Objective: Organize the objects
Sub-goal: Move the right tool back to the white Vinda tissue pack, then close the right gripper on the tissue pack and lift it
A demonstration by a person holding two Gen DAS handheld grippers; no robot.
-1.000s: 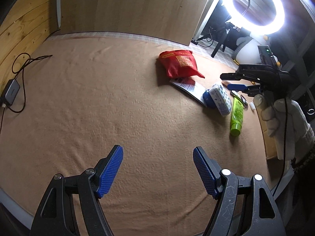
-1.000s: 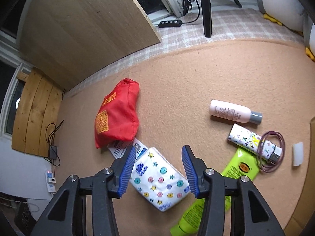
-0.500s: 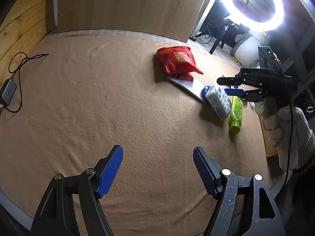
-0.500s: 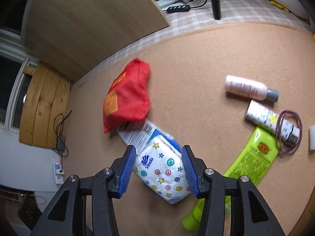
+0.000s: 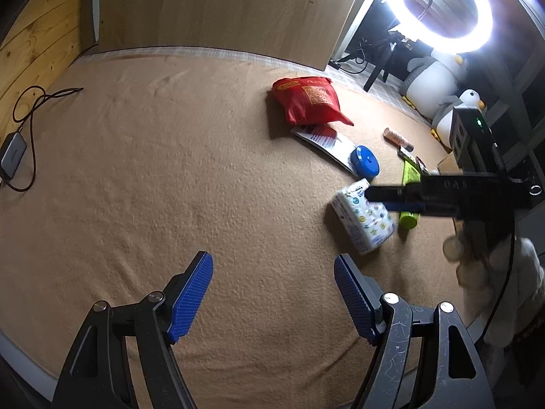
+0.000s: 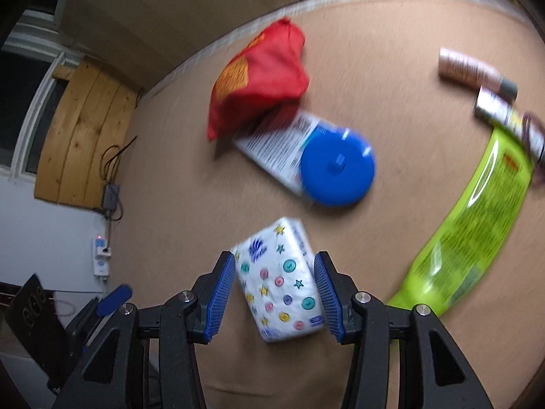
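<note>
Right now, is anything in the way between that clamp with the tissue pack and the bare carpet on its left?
Nothing visible. The right gripper holds the tissue pack, and the carpet towards the open left gripper lies bare. The blue disc and green tube sit behind it.

Left tool [image 5: 272, 293] agape over bare tan blanket [image 5: 170, 177]; right tool [image 5: 378, 197] clamping patterned tissue pack [image 5: 362, 221].

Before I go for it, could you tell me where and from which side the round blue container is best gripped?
I would grip the round blue container across its curved rim, coming from above. It lies flat on the beige cloth, partly on a white leaflet, so only the low side wall gives the pads opposing faces. The left gripper is open and free; the right gripper holds the tissue pack.
</note>
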